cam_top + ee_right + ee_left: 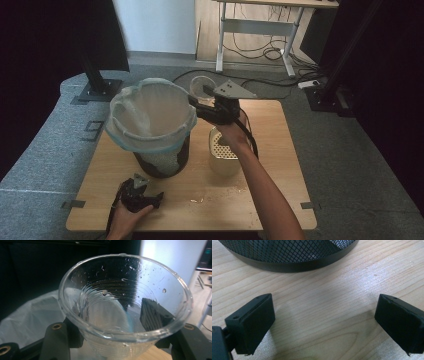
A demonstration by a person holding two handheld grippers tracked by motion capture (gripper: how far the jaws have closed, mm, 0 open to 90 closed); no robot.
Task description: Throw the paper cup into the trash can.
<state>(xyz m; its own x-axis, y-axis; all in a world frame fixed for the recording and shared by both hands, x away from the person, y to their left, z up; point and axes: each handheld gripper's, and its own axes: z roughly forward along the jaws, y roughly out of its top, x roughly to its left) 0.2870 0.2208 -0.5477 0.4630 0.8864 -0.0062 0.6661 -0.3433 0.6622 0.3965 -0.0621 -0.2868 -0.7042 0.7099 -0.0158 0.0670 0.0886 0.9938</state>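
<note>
Black mesh marks our landmark: the wastebasket (152,127), lined with a pale bag, on the wooden table (280,150). Nearest to us, in front of the basket's base, the left gripper (159,196) rests low over the wood with its jaws spread wide and nothing between them; in the left gripper view the basket's dark rim (287,263) lies just ahead. To the basket's right stands a translucent container (223,152) with a perforated insert. Above that, beside the basket's right rim, the right gripper (199,102) is clenched on a clear plastic cup (201,86), its pads pressing the cup's ribbed wall from both sides. The cup (125,297) looks empty but for droplets and specks, and its mouth tilts up and away from us. The basket's opening lies just to the left of the cup, so we judge the coming move to be a short swing left over the bag, the right forearm reaching forward, raised.
</note>
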